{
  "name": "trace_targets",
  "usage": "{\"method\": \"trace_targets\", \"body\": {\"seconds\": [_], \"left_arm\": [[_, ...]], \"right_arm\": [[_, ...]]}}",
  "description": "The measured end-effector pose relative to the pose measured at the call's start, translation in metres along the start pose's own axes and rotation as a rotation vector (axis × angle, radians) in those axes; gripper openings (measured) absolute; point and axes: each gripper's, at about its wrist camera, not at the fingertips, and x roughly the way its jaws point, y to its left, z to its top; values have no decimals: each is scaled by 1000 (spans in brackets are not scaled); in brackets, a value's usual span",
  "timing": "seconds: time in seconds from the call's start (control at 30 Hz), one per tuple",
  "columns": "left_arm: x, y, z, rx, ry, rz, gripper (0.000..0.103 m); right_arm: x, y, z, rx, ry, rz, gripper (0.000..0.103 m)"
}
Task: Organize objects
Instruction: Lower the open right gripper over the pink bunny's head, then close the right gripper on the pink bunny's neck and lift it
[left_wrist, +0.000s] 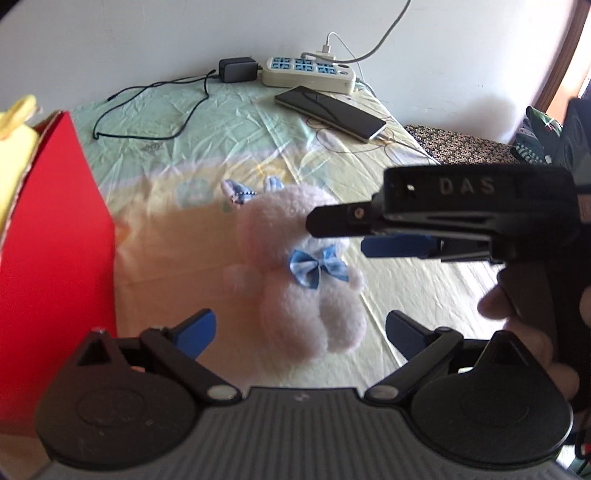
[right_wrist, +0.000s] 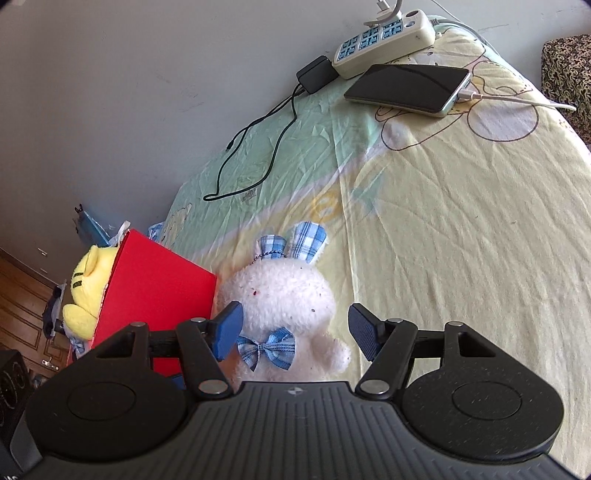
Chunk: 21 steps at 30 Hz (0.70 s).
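White plush bunny (right_wrist: 284, 295) lay on bedsheet (right_wrist: 461, 240), between spread pads of right gripper (right_wrist: 293, 334), not pinched. Left gripper (left_wrist: 299, 332) hovered near, also released. Red box (right_wrist: 155, 291) just left held yellow plush (right_wrist: 86, 280).

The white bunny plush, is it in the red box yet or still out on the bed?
Out. The white bunny plush lies on the bedsheet beside the red box; only the yellow plush sits inside.
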Motion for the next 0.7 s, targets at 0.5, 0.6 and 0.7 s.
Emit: {"method": "trace_targets", "body": {"seconds": [0.5, 0.6, 0.7], "left_arm": [[17, 25, 8, -54, 29, -55, 76], [18, 33, 7, -83, 38, -87, 75], [17, 36, 6, -95, 35, -104, 73]], "right_arm": [[28, 40, 4, -83, 108, -67, 62], [29, 47, 6, -97, 125, -100, 62], [31, 54, 6, -123, 141, -130, 62]]}}
